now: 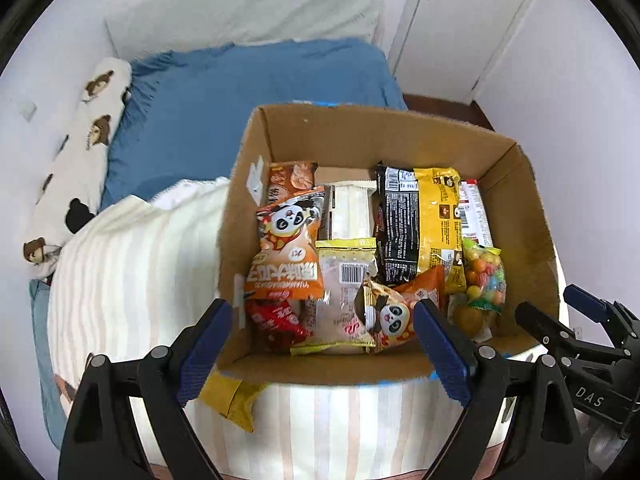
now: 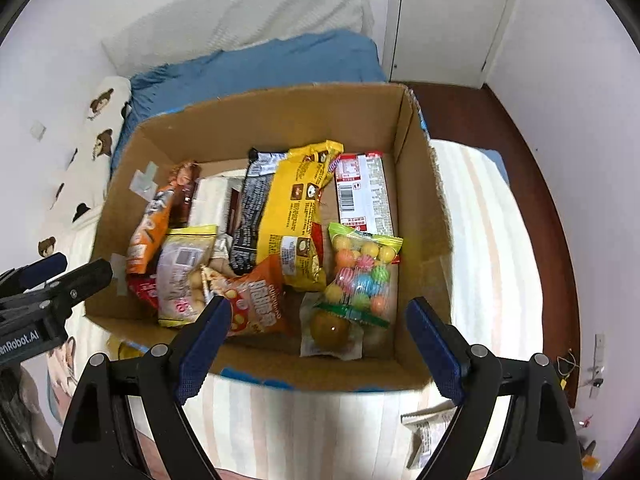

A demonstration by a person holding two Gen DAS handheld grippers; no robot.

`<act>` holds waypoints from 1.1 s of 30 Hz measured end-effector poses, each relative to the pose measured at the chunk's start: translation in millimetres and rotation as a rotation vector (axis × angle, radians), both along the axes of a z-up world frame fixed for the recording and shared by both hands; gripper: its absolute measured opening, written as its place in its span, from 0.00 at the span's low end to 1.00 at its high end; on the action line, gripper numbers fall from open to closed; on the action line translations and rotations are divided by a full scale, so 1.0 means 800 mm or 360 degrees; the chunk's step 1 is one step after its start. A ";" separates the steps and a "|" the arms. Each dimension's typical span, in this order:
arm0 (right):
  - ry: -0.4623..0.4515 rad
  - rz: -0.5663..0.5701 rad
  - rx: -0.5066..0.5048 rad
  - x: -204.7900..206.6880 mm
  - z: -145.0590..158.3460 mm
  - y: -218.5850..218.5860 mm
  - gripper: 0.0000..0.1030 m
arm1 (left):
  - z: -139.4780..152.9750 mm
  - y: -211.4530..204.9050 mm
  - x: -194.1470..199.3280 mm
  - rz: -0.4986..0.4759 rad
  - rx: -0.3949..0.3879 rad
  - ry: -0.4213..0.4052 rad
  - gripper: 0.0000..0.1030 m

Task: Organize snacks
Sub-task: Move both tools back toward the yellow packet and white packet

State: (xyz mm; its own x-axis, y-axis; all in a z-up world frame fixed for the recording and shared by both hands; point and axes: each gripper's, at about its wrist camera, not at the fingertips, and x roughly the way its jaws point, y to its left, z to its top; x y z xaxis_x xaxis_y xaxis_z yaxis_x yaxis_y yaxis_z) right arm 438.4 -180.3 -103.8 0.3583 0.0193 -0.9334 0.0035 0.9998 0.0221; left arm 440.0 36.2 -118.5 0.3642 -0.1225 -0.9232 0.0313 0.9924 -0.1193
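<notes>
An open cardboard box [image 1: 360,124] stands on a striped blanket and holds several snack packs. Among them are an orange panda packet [image 1: 288,248], a black pack [image 1: 396,224], a yellow pack [image 1: 438,220] and a bag of coloured candy balls [image 1: 486,276]. My left gripper [image 1: 322,312] hangs open over the box's near edge, nothing between its fingers. A yellow packet [image 1: 232,396] lies outside the box, below its left finger. My right gripper [image 2: 319,308] is open and empty above the candy bag [image 2: 362,272] and an orange packet [image 2: 256,300]. Each gripper shows in the other's view: right gripper [image 1: 548,304], left gripper [image 2: 72,270].
The striped blanket [image 1: 132,280] covers the bed around the box. Behind lie blue bedding [image 1: 240,92] and a white bear-print pillow [image 1: 80,152]. A white door [image 2: 448,20] and dark wooden floor [image 2: 500,128] are at the back right. A pale wrapper [image 2: 428,428] lies at the lower right.
</notes>
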 end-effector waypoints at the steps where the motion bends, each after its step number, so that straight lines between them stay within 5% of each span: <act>1: -0.0016 0.0004 0.0001 -0.006 0.004 0.001 0.89 | 0.007 0.002 -0.008 0.0001 -0.0008 -0.0027 0.90; 19: -0.0259 0.0057 0.0118 -0.128 0.085 0.024 0.89 | 0.082 0.010 -0.130 0.0058 0.0040 -0.0335 0.90; 26: -0.0139 -0.0109 0.0190 -0.161 0.033 -0.034 0.89 | 0.046 0.007 -0.183 0.0168 0.0109 -0.0354 0.90; 33: 0.0153 -0.0299 0.0022 -0.156 -0.067 -0.135 0.89 | -0.035 -0.012 -0.174 0.0187 0.0137 -0.0137 0.90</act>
